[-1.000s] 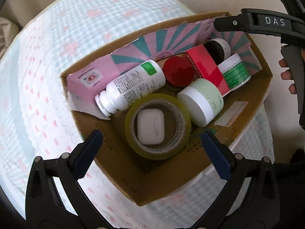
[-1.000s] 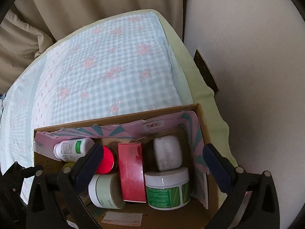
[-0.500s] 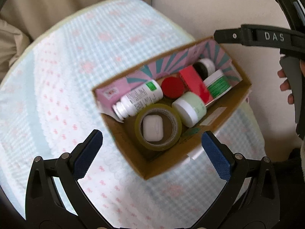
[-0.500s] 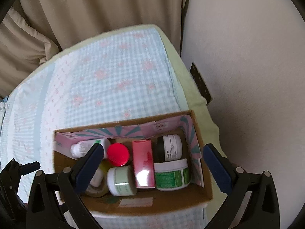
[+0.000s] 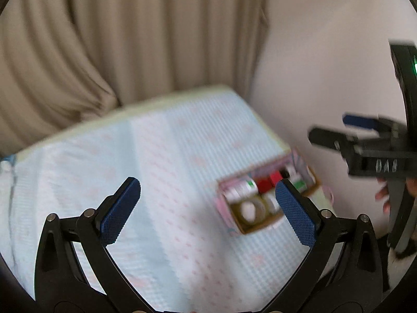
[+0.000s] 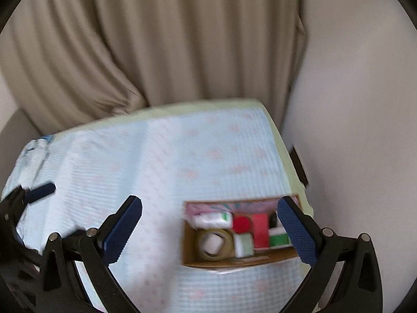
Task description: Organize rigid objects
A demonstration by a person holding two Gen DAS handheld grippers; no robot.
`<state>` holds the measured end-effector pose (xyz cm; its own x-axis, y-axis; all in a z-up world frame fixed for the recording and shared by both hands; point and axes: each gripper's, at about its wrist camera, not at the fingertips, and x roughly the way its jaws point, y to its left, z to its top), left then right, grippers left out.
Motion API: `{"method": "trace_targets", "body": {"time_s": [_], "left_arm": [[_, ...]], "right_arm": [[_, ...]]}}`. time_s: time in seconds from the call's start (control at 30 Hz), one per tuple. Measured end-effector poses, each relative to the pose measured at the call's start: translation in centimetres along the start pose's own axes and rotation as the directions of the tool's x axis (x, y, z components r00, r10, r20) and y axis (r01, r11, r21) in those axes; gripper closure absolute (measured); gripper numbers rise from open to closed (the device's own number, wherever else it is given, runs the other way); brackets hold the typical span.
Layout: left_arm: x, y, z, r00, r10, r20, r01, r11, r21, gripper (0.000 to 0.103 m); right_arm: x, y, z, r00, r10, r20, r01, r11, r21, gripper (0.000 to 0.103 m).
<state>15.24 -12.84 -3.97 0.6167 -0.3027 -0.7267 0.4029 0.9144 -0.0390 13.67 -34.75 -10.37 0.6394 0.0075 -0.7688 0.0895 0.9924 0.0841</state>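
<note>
A cardboard box (image 6: 234,262) sits at the right edge of the bed. Inside lie a white bottle (image 6: 212,219), a red lid (image 6: 241,224), a red carton (image 6: 260,230), a tape roll (image 6: 215,232) ringing a white earbud case (image 6: 212,242), a pale green jar (image 6: 243,245) and a green-labelled jar (image 6: 278,238). My right gripper (image 6: 209,206) hangs open well above the box, empty. My left gripper (image 5: 206,190) is open and empty too, with the blurred box (image 5: 258,228) far below its right finger.
The bed wears a pale blue checked cover (image 6: 169,161) with pink flowers. Beige curtains (image 6: 156,39) hang behind it and a plain wall (image 6: 351,104) rises close on the right, bearing a dark plate (image 6: 299,167). A hand (image 5: 385,198) holds the right gripper.
Both grippers have pulled up and back from the box, which now looks small and far. Curtain and wall have come into view. Both stay open.
</note>
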Motion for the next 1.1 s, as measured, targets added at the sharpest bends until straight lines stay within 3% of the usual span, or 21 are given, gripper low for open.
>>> {"method": "trace_targets", "body": {"time_s": [0.1, 0.3, 0.5, 0.6, 0.73, 1.1], "left_arm": [[-6.4, 3.5, 0.7, 0.987, 0.096, 0.126, -0.090, 0.994, -0.054, 0.000], [-15.5, 7.9, -0.1, 0.929, 0.234, 0.287, -0.202, 0.970, -0.135, 0.000], [-19.5, 9.0, -2.4, 0.894, 0.262, 0.365, -0.210, 0.962, -0.176, 0.000], [-19.8, 9.0, -3.2, 0.886, 0.273, 0.374, -0.216, 0.958, -0.187, 0.000], [-19.7, 8.4, -4.1, 0.890, 0.258, 0.377, -0.196, 0.961, -0.195, 0.000], [-20.4, 7.1, -4.9, 0.886, 0.271, 0.377, -0.221, 0.960, -0.171, 0.000]], "right_arm": [[-5.1, 3.7, 0.8, 0.994, 0.030, 0.103, -0.027, 0.999, -0.023, 0.000], [-12.9, 8.7, 0.8, 0.957, 0.052, 0.284, -0.037, 0.998, -0.056, 0.000], [-16.6, 11.3, -1.1, 0.920, 0.020, 0.390, 0.006, 0.998, -0.064, 0.000], [-16.9, 11.8, -2.1, 0.911, -0.005, 0.412, 0.039, 0.996, -0.075, 0.000], [-16.7, 11.9, -2.6, 0.914, -0.008, 0.406, 0.041, 0.997, -0.071, 0.000], [-17.7, 11.5, -3.2, 0.910, -0.019, 0.414, 0.038, 0.998, -0.039, 0.000]]}}
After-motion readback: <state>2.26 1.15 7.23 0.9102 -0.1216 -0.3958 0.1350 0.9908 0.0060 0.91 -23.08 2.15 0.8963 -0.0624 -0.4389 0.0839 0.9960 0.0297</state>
